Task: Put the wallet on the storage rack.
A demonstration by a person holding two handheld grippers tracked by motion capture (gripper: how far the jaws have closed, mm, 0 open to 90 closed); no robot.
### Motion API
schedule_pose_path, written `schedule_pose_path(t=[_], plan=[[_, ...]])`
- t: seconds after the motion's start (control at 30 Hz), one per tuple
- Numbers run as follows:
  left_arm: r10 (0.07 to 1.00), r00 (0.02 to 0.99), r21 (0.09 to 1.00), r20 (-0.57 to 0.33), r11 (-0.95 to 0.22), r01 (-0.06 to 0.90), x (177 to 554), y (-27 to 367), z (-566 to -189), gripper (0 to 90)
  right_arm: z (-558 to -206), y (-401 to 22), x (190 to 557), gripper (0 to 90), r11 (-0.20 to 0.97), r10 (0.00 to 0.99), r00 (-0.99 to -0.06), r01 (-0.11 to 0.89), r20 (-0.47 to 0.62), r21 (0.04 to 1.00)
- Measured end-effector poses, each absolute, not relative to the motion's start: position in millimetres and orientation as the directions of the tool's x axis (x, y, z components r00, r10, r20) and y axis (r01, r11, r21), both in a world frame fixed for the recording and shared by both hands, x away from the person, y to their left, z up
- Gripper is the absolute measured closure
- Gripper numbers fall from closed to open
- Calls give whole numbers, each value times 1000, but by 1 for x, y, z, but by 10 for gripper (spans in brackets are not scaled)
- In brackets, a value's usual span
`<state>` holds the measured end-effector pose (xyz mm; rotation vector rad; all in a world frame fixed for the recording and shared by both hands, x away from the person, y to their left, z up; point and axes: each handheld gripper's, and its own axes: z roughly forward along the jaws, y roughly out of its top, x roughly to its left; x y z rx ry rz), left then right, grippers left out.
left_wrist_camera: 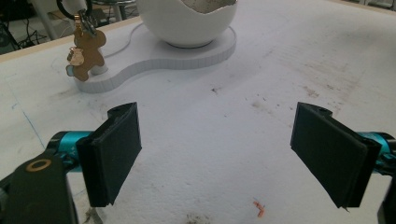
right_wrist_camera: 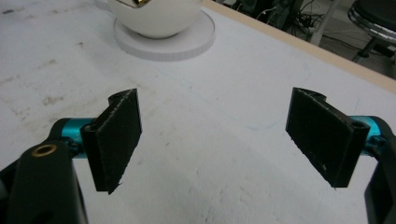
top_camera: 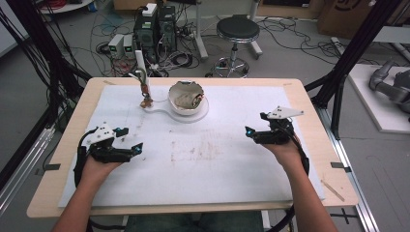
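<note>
Both hand-held grippers, left and right, hover wide open above the desk; the brittle-looking eggshell bowl probably needs a gentle rim grasp.

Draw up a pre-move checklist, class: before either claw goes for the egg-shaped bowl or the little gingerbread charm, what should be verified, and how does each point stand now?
1. Left claw open and empty: ok, jaws wide apart with nothing between them.
2. Right claw open and empty: ok, same stance.
3. Egg-shaped bowl seated on the white stand: ok, it sits upright on the round end.
4. Gingerbread charm reachable: ok, it hangs at the stand's small end, apart from the bowl.
5. Bowl contents identified: cannot tell, something brownish lies inside but is too blurred.
6. Path across the white mat clear: ok, stains and a small orange scrap only.
</note>
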<state>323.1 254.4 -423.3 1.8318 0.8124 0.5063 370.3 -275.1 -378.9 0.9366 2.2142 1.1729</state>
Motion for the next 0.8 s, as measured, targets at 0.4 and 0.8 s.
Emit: schedule_pose_path(t=[0.4,0.8], plan=[[734,678,928,-31,-231,293,327,253,-423,161,-409,-298,352,186,351,780,-623,358,-59,865],[731,682,924,-18,-249,291,330,247,-424,161,-417,-311,351,172,344,799,-600,409,-35,845]])
